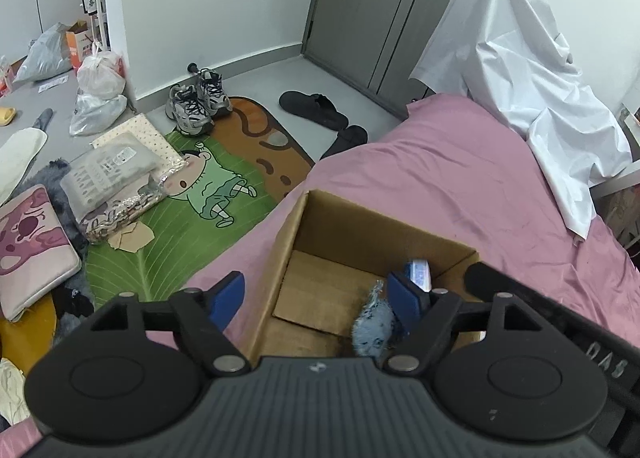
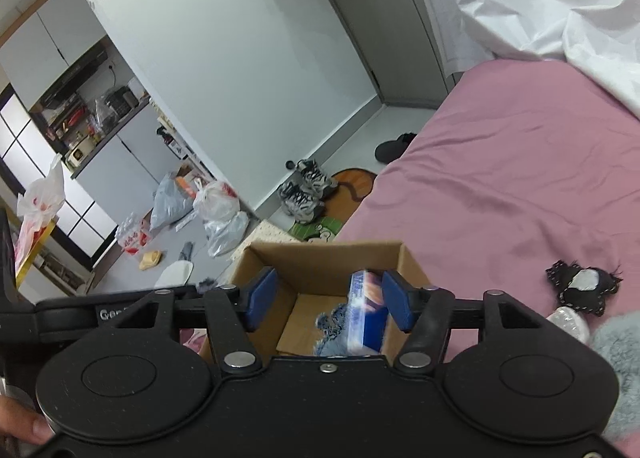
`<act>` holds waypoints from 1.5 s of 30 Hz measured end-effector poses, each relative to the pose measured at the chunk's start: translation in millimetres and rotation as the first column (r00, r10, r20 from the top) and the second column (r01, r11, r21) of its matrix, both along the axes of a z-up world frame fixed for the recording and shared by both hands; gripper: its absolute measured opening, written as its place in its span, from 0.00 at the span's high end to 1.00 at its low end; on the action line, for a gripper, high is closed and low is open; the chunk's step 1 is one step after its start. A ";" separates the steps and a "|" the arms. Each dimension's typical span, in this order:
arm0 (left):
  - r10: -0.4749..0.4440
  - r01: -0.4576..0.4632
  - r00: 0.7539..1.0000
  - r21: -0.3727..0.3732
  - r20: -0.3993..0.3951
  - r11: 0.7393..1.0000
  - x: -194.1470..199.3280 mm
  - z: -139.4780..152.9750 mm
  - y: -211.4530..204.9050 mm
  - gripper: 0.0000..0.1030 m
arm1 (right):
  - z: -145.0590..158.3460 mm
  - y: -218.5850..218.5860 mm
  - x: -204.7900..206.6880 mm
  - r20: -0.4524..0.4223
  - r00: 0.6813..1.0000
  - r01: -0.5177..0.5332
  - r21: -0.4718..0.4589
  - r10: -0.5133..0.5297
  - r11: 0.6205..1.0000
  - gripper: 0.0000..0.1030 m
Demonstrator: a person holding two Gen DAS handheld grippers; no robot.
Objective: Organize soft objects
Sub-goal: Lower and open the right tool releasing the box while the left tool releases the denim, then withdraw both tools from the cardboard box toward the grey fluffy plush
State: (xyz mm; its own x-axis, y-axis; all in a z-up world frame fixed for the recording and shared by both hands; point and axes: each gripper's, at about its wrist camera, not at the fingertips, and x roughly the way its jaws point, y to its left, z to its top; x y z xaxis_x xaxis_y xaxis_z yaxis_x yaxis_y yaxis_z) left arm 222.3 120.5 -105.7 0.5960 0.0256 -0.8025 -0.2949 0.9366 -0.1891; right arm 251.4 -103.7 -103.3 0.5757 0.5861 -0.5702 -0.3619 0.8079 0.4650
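An open cardboard box (image 1: 303, 226) (image 2: 328, 254) stands on the pink bed (image 1: 460, 178). My left gripper (image 1: 316, 294) hangs over it, open, with nothing pressed between its blue pads. A fuzzy light-blue cloth (image 1: 373, 324) (image 2: 330, 324) lies inside the box beside the left gripper's right finger. My right gripper (image 2: 329, 296) is open above the box. A blue packet (image 2: 366, 310) (image 1: 418, 272), blurred, sits against its right pad only, inside the box. A black star-shaped soft piece (image 2: 584, 286) lies on the bed to the right.
A white sheet (image 1: 520, 78) drapes the bed's far end. On the floor to the left are a cartoon mat (image 1: 208, 194), sneakers (image 1: 196, 102), black slippers (image 1: 316, 108), packaged goods (image 1: 112, 174) and plastic bags (image 1: 98, 98). A grey fluffy item (image 2: 616, 362) is at the right gripper's right.
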 end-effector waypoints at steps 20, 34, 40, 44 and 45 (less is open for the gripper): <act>0.035 -0.036 0.999 0.036 0.011 0.999 -33.2 32.1 -16.1 0.04 | 25.5 -40.8 -26.3 -0.011 1.000 0.022 -0.029 -0.023 0.999 0.18; 0.044 -0.044 0.999 0.048 0.004 0.998 -53.6 45.3 -46.1 0.00 | 34.5 -82.9 -45.6 -0.070 0.997 0.008 -0.081 -0.013 0.997 0.11; 0.025 -0.025 1.000 0.046 0.006 0.999 -58.7 50.2 -64.2 0.00 | 35.8 -105.5 -46.2 -0.087 0.995 0.050 -0.068 -0.056 0.996 0.11; 0.019 -0.019 1.000 0.057 0.003 0.998 -61.7 51.5 -75.8 0.00 | 36.4 -117.5 -47.7 -0.099 0.993 0.058 -0.053 -0.063 0.997 0.09; 0.017 -0.017 1.000 0.059 0.001 0.998 -62.0 51.5 -78.6 0.00 | 36.3 -120.7 -48.4 -0.103 0.993 0.059 -0.043 -0.063 0.997 0.08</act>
